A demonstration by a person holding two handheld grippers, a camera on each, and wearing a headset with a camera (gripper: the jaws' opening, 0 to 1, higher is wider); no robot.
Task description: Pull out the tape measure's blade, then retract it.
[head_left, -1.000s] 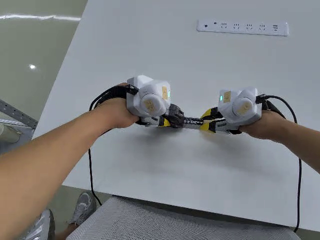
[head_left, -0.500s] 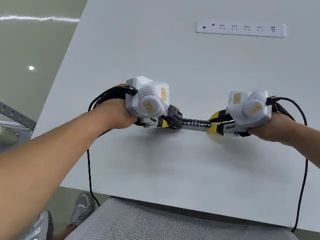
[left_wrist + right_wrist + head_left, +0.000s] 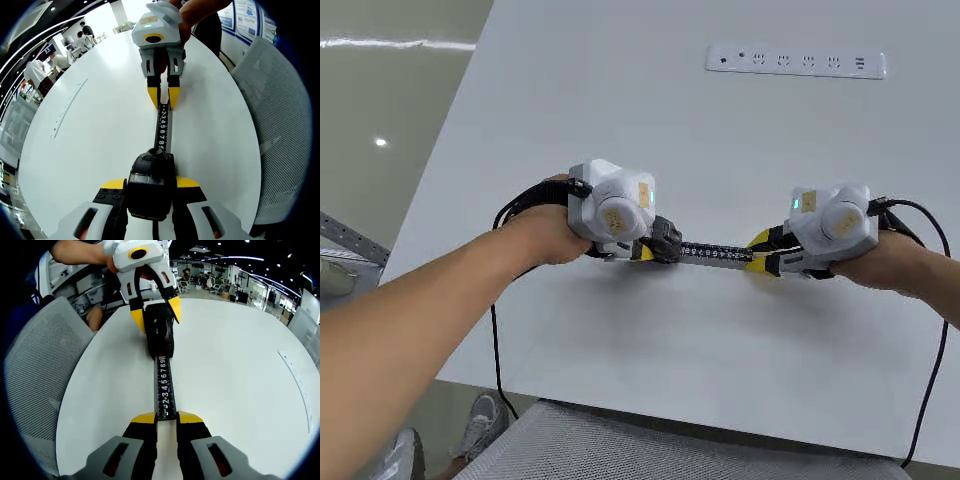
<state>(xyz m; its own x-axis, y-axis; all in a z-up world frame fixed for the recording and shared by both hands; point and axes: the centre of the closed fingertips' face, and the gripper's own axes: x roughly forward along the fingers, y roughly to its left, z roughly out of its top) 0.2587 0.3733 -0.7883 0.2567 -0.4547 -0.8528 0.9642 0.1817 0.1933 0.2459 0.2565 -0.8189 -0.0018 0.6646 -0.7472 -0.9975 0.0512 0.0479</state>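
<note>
The black tape measure case (image 3: 665,241) (image 3: 151,185) (image 3: 160,331) sits low over the white table (image 3: 720,130), with my left gripper (image 3: 648,245) (image 3: 150,184) shut on its sides. Its dark blade (image 3: 715,252) (image 3: 163,127) (image 3: 164,387) with white numbers runs out straight to the right. My right gripper (image 3: 757,255) (image 3: 165,417) is shut on the blade's end, yellow tips pinched together. In the left gripper view the right gripper (image 3: 163,97) faces me from the far end of the blade. In the right gripper view the left gripper (image 3: 152,305) straddles the case.
A white power strip (image 3: 795,62) lies at the table's far side. A grey mesh chair back (image 3: 650,445) stands just below the near table edge. Black cables (image 3: 930,380) trail from both grippers. People stand far off in the room (image 3: 45,70).
My right gripper has moved right with the blade end, away from the case. More numbered blade shows between the grippers. The left gripper and case have stayed put.
</note>
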